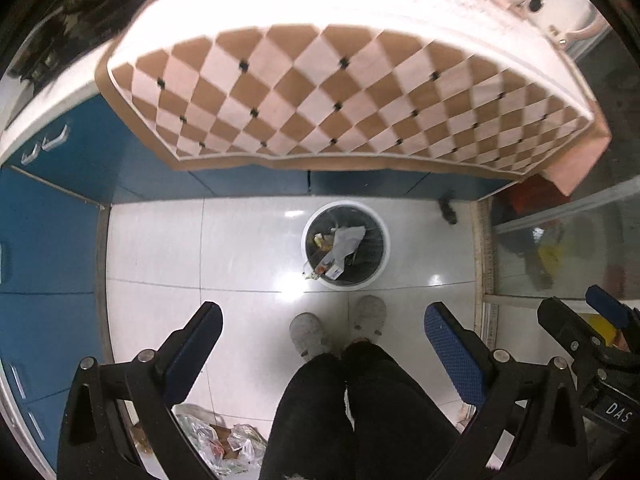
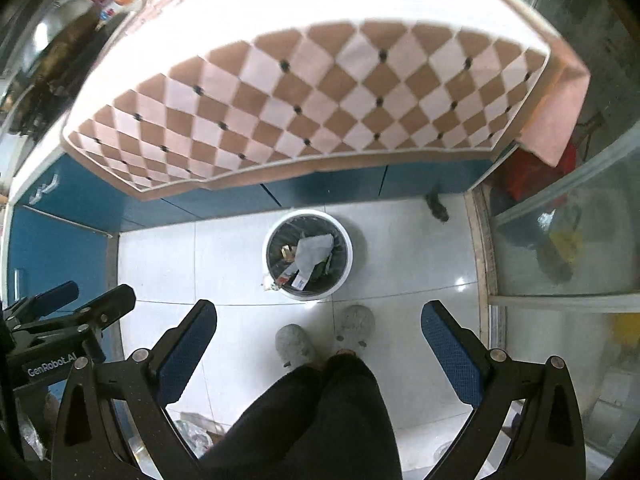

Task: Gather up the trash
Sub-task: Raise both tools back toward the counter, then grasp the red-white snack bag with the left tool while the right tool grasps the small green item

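I'm looking straight down at a glossy white tiled floor (image 1: 248, 248) from both wrist cameras. My left gripper (image 1: 324, 332) has its black jaws with blue textured pads spread wide, nothing between them; my right gripper (image 2: 320, 332) is spread just as wide and carries nothing either.

The round white waste bin with a black liner (image 1: 346, 245) stands on the floor just in front of the blue cabinet fronts (image 1: 56, 240), ahead of the operator's grey slippers (image 1: 307, 334). Inside it I see a crumpled grey-white sheet of paper (image 1: 347, 240), a small carton and some yellowish scraps. A little whitish scrap (image 2: 270, 285) lies on the tile touching the bin's outer wall on its left side.

Above the bin, a brown-and-cream diamond-patterned cloth (image 1: 340, 96) hangs over the counter edge. A small dark object (image 1: 448, 210) sits on the floor near the cabinet's right corner; I cannot tell what it is.

Low in the left view, beside the operator's black trouser legs (image 1: 352, 408), a crinkled clear plastic bag with brownish contents (image 1: 224, 444) lies on the floor, near my left gripper's left finger. A glass door panel (image 2: 560, 248) stands on the right.
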A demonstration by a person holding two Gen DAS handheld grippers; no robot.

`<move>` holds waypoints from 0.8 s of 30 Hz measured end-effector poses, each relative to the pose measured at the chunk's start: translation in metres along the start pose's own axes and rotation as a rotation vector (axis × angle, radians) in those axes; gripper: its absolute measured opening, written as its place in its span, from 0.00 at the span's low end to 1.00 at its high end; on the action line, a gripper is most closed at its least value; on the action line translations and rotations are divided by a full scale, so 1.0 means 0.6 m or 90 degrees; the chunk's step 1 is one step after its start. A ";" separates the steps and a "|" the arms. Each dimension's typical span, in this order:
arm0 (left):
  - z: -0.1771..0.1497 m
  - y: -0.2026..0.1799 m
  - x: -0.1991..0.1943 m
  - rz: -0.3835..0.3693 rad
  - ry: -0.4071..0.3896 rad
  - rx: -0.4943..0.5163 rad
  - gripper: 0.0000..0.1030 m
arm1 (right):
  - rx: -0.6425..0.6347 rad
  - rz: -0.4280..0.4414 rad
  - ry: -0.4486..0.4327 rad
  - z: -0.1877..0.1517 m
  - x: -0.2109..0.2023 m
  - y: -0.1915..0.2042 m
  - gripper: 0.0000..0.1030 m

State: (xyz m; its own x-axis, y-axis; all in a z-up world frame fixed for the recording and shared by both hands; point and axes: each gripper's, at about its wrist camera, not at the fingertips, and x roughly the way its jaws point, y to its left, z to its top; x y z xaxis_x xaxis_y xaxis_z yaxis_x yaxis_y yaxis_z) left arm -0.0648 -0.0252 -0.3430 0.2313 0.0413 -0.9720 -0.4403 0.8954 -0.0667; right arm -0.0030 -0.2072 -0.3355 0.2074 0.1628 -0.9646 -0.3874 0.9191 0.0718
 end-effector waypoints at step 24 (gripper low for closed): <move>0.608 0.030 -0.042 -0.007 -0.146 -0.138 1.00 | 0.150 0.115 -0.145 0.519 -0.087 -0.088 1.00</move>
State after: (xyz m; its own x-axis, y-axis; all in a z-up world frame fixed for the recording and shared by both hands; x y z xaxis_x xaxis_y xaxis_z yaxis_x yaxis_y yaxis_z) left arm 0.2379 0.1514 -0.2379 0.4162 0.1531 -0.8963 -0.6058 0.7817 -0.1478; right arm 0.2865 -0.1522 -0.2097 0.3594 0.3817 -0.8515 -0.2241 0.9211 0.3183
